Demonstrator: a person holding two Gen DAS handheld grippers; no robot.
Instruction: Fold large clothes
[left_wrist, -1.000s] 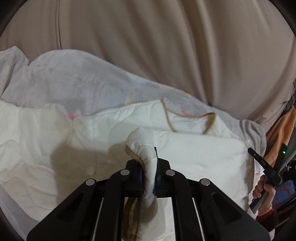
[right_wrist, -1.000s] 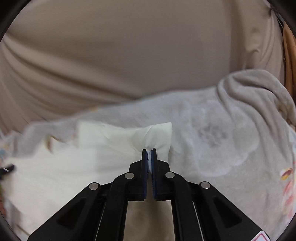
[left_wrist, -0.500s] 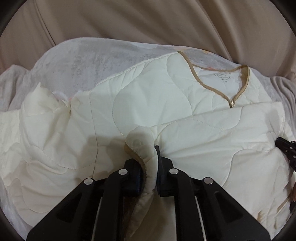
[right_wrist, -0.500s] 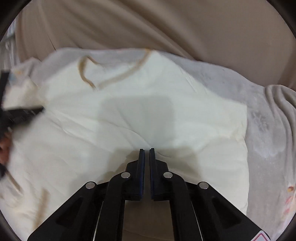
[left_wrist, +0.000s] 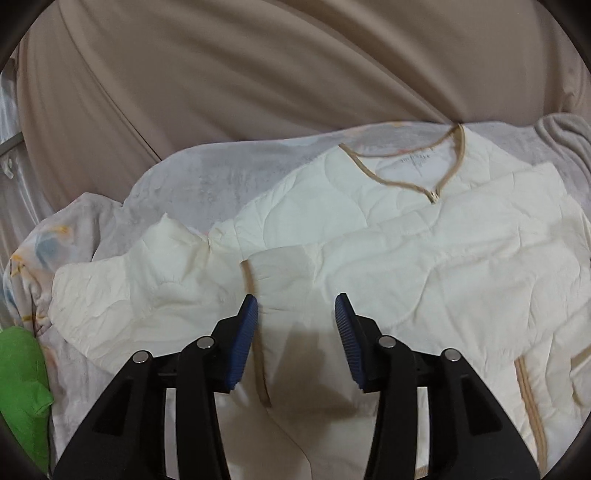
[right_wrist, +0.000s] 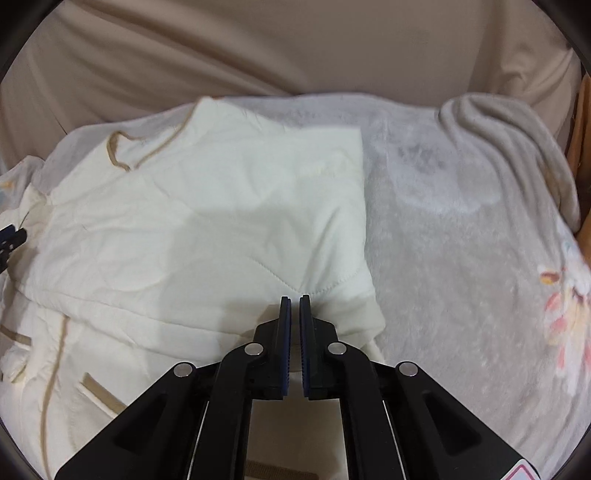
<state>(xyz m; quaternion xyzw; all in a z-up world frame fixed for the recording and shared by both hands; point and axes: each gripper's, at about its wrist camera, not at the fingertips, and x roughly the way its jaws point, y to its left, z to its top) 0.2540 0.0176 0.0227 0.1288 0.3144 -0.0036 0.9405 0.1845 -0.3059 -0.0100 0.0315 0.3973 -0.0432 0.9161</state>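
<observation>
beige drapes (left_wrist: 258, 74) fill the background behind a pale fleece blanket (right_wrist: 461, 229) that covers the work surface. a cream quilted jacket (left_wrist: 406, 240) lies on the blanket, collar toward the drapes, with tan trim along the neckline and front edges. its right side is folded in, leaving a straight folded edge (right_wrist: 364, 206) with a broad stretch of bare blanket beyond it, up to a bunched ridge near the far right. on the left side the sleeve (left_wrist: 129, 280) sprawls outward toward the blanket's rumpled edge, where a green cloth (left_wrist: 22, 387) sits at the margin. the left gripper (left_wrist: 295, 306) hovers just over a tan-trimmed edge of the jacket with its jaws spread wide, holding nothing. the right gripper (right_wrist: 294, 301) sits near the lower corner of the folded edge with its jaws drawn to a narrow slit, no fabric visible between them.
</observation>
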